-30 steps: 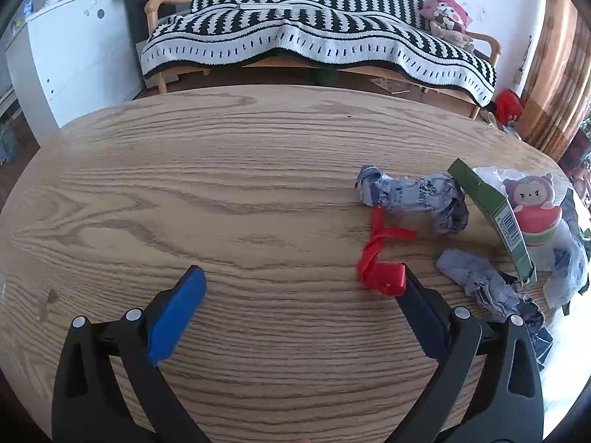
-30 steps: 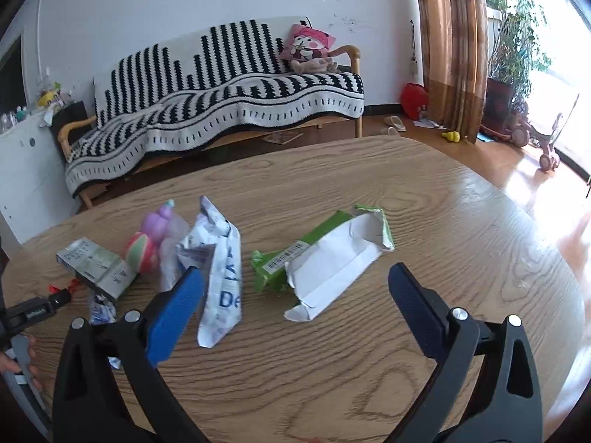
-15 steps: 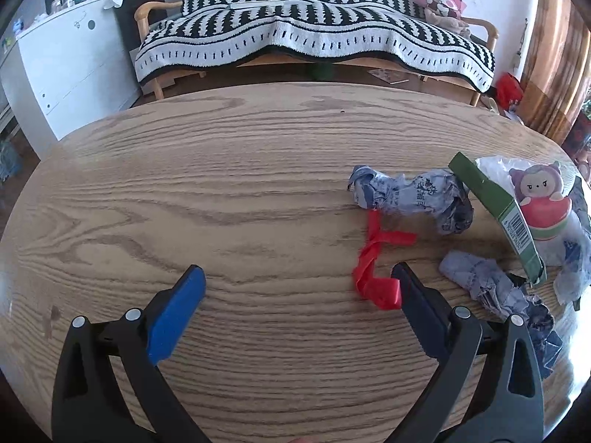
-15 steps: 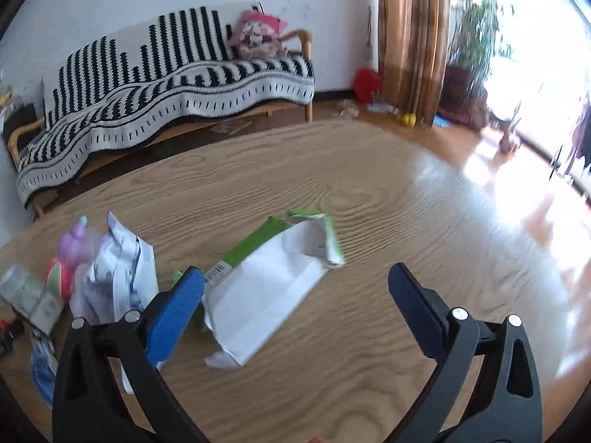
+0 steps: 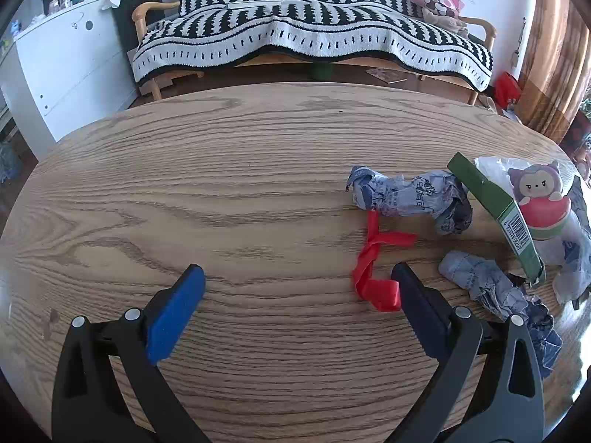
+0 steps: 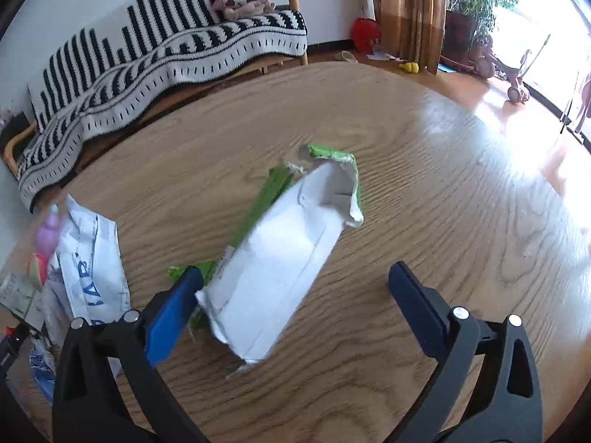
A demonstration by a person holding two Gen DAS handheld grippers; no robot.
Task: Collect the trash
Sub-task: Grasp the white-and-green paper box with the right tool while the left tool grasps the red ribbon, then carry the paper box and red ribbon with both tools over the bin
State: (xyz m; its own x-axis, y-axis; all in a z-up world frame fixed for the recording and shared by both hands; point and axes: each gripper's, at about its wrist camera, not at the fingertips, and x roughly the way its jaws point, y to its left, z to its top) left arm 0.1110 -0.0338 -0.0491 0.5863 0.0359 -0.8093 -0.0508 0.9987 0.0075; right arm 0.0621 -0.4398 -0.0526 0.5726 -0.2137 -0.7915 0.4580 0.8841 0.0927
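Your left gripper point(image 5: 295, 280) hangs over the wooden table point(image 5: 229, 192) with its jaws spread wide and nothing between them; the left blue pad point(image 5: 173, 317) sits over bare wood. Moving right, a twisted red strip point(image 5: 373, 265) lies on the table, its lower folded end just beside the tip of your right-hand dark finger point(image 5: 421, 313), though whether they touch you cannot tell. Just beyond the strip's top end lies a crumpled blue-and-white wrapper point(image 5: 410, 199), and to the right of that a green carton point(image 5: 495, 214) leans tilted against a clear bag holding a cartoon-figure toy point(image 5: 539, 199). A second crumpled grey-blue wad point(image 5: 495, 291) rests near the carton's lower end. In your right wrist view, a white printed plastic bag point(image 6: 88, 269) lies crumpled at the far left, with a pink-and-purple toy point(image 6: 46, 240) beside it. Your right gripper point(image 6: 291, 284) is also opened wide and holds nothing. A torn green-and-white package point(image 6: 284, 258) lies flat on the table between the fingers, its white inside facing up, its lower left edge just beside the left blue pad point(image 6: 170, 317), and its torn open mouth pointing away from you. The right finger point(image 6: 417, 310) stands over bare wood, well apart from the package.
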